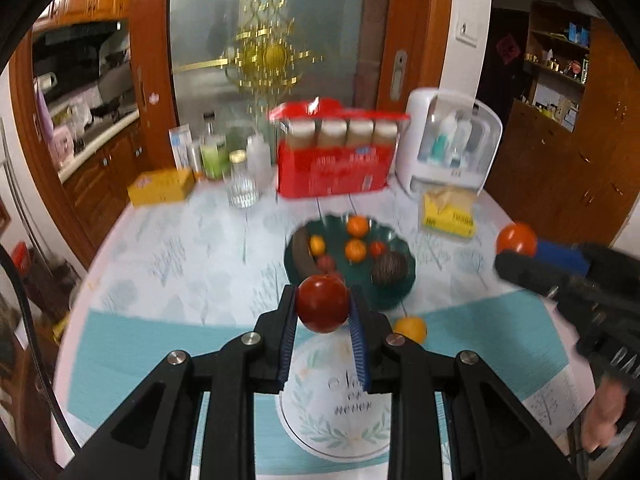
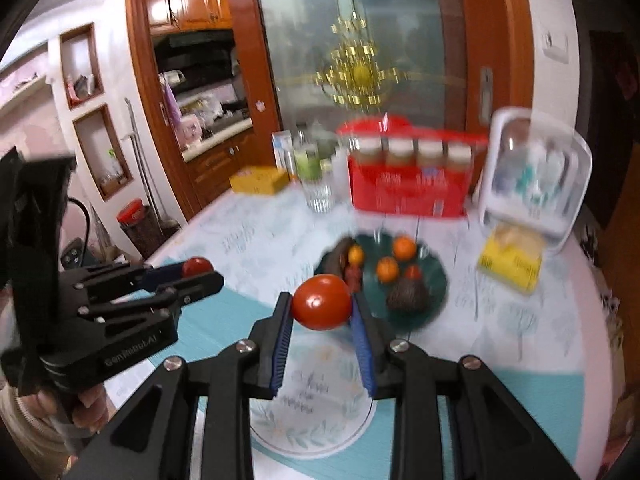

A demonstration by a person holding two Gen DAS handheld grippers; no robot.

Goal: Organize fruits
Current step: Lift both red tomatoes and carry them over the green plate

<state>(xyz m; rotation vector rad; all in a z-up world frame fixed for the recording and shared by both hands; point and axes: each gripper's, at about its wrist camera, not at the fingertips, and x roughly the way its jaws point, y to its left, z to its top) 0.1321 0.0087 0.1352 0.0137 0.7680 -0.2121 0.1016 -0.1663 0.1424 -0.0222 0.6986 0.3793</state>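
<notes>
My left gripper (image 1: 323, 304) is shut on a dark red tomato (image 1: 322, 303), held above a white patterned plate (image 1: 336, 412). My right gripper (image 2: 321, 307) is shut on an orange-red tomato (image 2: 321, 301) above the same plate (image 2: 316, 404). Each gripper shows in the other's view: the right one at the right (image 1: 520, 254), the left one at the left (image 2: 192, 276). Beyond stands a dark green plate (image 1: 394, 296) holding oranges (image 1: 356, 250), a small red fruit, a dark long fruit and a dark round fruit (image 1: 390, 268). A loose orange (image 1: 411, 329) lies on the table by the left gripper.
At the table's back stand a red box of jars (image 1: 334, 172), a white case with bottles (image 1: 452, 144), a glass jar (image 1: 241, 186), bottles and a yellow box (image 1: 160, 187). A yellow packet (image 1: 450, 214) lies right of the green plate. A teal mat (image 1: 160, 348) lies under the white plate.
</notes>
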